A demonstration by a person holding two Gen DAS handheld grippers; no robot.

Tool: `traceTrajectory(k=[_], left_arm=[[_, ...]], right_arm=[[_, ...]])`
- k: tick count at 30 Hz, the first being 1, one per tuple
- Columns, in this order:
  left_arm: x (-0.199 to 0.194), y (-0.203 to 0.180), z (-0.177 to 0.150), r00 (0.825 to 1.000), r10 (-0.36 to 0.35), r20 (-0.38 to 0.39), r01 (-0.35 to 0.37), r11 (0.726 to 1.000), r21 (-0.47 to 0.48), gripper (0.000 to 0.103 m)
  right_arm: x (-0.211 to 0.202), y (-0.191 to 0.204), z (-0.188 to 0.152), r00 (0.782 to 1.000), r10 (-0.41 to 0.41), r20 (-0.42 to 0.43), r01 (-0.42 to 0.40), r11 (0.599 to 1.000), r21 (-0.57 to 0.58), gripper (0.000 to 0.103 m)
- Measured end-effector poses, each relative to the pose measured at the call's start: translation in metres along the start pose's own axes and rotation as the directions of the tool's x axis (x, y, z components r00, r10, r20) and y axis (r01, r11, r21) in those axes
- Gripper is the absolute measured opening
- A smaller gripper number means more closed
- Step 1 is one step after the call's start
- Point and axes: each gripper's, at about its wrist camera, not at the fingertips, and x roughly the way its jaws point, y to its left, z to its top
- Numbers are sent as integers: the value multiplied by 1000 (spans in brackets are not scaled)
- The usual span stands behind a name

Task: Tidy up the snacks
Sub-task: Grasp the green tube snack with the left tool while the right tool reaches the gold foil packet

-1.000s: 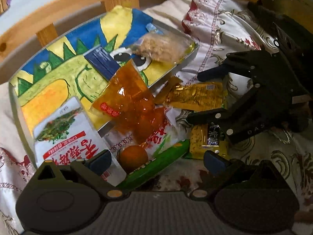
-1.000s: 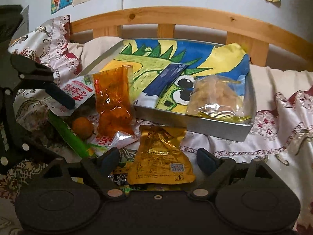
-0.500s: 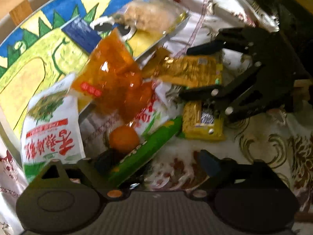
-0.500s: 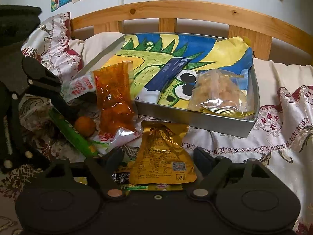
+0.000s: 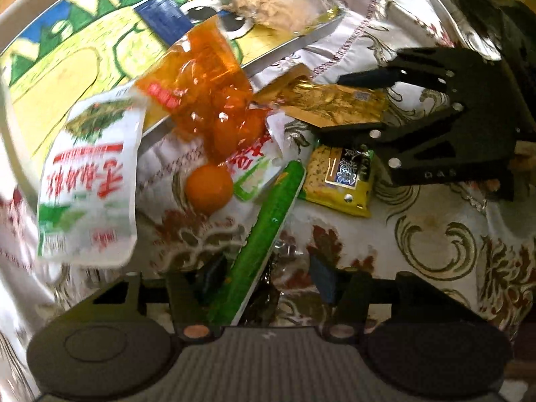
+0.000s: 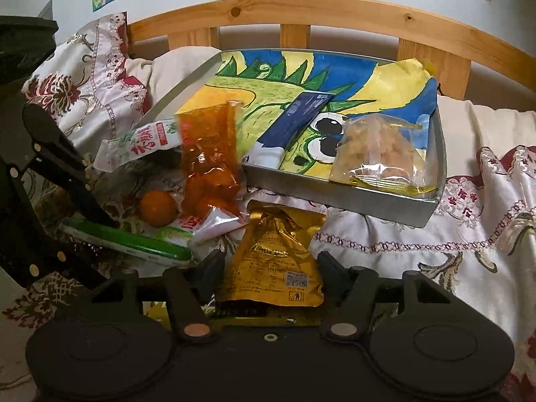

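Observation:
Snack packets lie on a patterned bedcover beside a metal tray [image 6: 432, 207] lined with a dinosaur drawing. My left gripper [image 5: 266, 276] is open, its fingers either side of the near end of a long green packet [image 5: 264, 231]. My right gripper [image 6: 269, 269] is open around the near end of a gold foil pouch [image 6: 274, 258], which also shows in the left wrist view [image 5: 331, 104]. An orange translucent bag [image 6: 209, 160] leans on the tray edge. A small orange ball [image 5: 208, 187] lies below it. A white and red packet [image 5: 87, 187] is at the left. A yellow packet [image 5: 341, 181] lies by the right gripper.
In the tray lie a clear bag of pale snacks [image 6: 378, 150] and a dark blue packet [image 6: 298, 117]. A wooden headboard [image 6: 301, 10] runs behind the tray. A ruffled pillow [image 6: 87, 77] sits at the back left.
My left gripper moved forward and down over the pile until its fingers flank the green packet. My right gripper edged forward, closer around the gold pouch.

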Motion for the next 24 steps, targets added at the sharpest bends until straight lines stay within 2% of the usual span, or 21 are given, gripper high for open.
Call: traceTrajectory(k=[4,8,12,16,19,21,24], left_arm=[[-7,3,-7,999,-23,30,26,995,-92,60],[-9,8,-10,999,-17,40,22,992,-125,60],[-5,7,-8,999,3,36,0,995,-99,61],[-1,2,-1,998,-9,60,14,996,-86,67],[2,2,6,998,-18,68,24,996,-86,68],[4,4,9,997,-32,69,38,995,-95,64],[7,5,11,997,-32,63,38,994,-99,54]], right_arm=[[-11,8,-2,1000,-11,-25,10,1000,-28,63],[-21,12,-6,999,-14,-47,12,999,-38,63],[-22,13,-8,999,-15,-46,14,999,-33,64],[-20,12,-10,999,-11,-31,10,1000,-26,69],[-18,12,-10,1000,-9,-15,8,1000,-30,73],[-16,12,-11,1000,-5,-6,5,1000,-28,74],[-14,11,-12,1000,0,0,0,1000,-13,76]])
